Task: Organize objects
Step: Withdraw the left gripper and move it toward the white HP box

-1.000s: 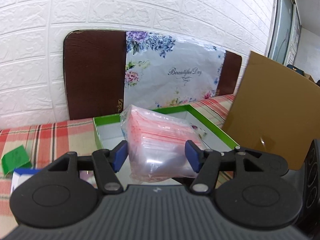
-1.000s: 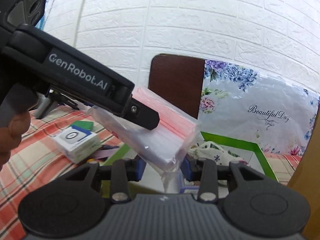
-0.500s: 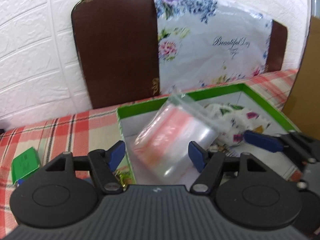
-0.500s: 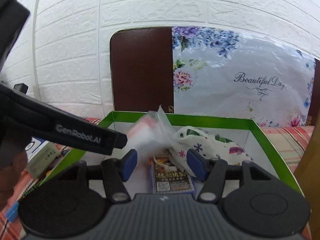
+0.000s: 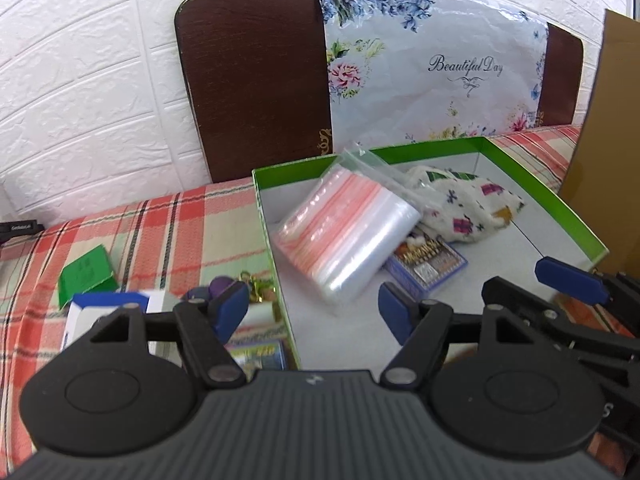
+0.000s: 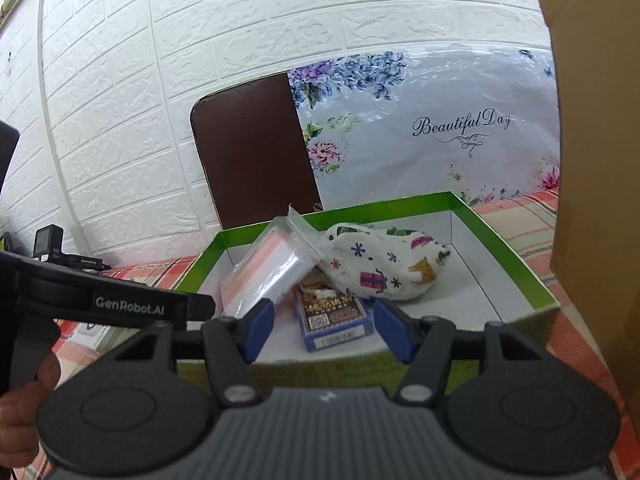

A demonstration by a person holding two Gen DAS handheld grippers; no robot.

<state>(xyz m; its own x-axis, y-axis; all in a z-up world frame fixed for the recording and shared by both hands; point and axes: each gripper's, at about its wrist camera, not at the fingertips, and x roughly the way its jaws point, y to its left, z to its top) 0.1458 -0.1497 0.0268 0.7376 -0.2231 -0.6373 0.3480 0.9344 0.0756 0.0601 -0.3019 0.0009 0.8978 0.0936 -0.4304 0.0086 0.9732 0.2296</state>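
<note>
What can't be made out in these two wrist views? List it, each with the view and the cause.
- Blue card box: left wrist view, its upper part lies under the clear plastic bag of pink-edged pouches; its print is too small to read.
- Small items left of the green-rimmed box: left wrist view, purple object and gold clasp sit behind the left gripper.
- Brown cardboard sheet: right wrist view, cut off by the frame edge.

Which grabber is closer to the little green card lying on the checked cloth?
Left. The left gripper hovers by the box's left wall, and the green card lies just beyond it on the cloth. The right gripper sits at the green box, further from the card.
</note>
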